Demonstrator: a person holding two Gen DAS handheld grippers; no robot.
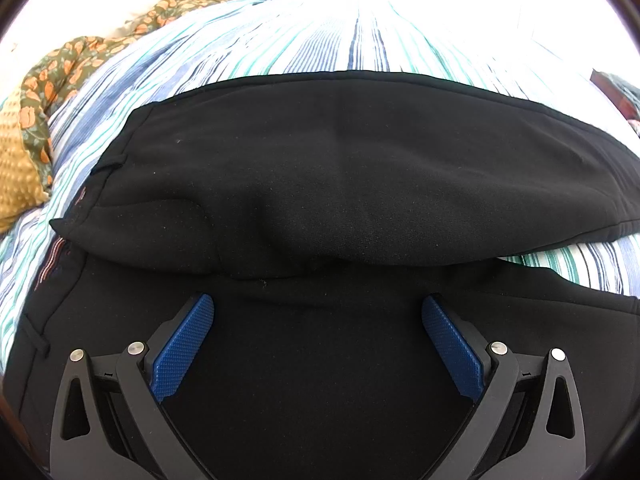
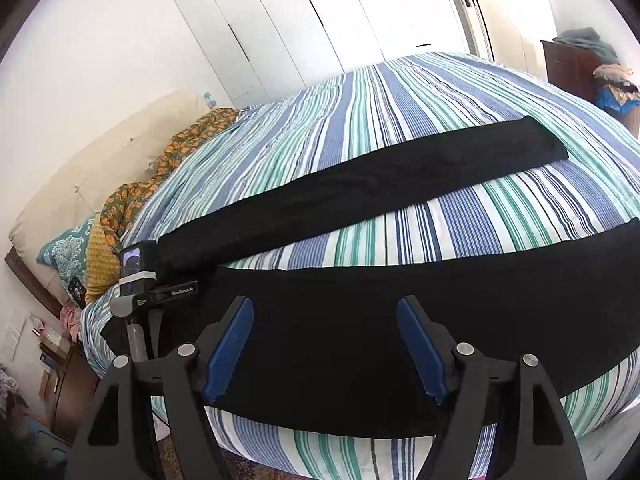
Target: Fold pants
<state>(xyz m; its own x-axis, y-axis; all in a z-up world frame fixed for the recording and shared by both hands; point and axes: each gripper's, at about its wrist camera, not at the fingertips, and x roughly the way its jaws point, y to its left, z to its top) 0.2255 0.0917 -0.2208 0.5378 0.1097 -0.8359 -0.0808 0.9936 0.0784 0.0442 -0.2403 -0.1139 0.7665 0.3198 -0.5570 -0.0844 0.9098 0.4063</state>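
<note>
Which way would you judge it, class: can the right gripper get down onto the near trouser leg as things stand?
Probably yes. The right gripper is open and holds nothing, and the near leg lies flat on the striped bedcover just beyond its tips, with nothing lying between.

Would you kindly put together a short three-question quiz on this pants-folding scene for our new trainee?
1. True or false: the black pants lie on a striped bedspread.
2. How do the legs of the pants lie in the right wrist view? A) stacked on each other B) spread apart with bedspread showing between them C) hanging off the bed
3. Fill in: neither the left tool nor the right tool holds any ____ between its blue pads.

Key: 1 true; 2 B; 3 fabric.
</note>
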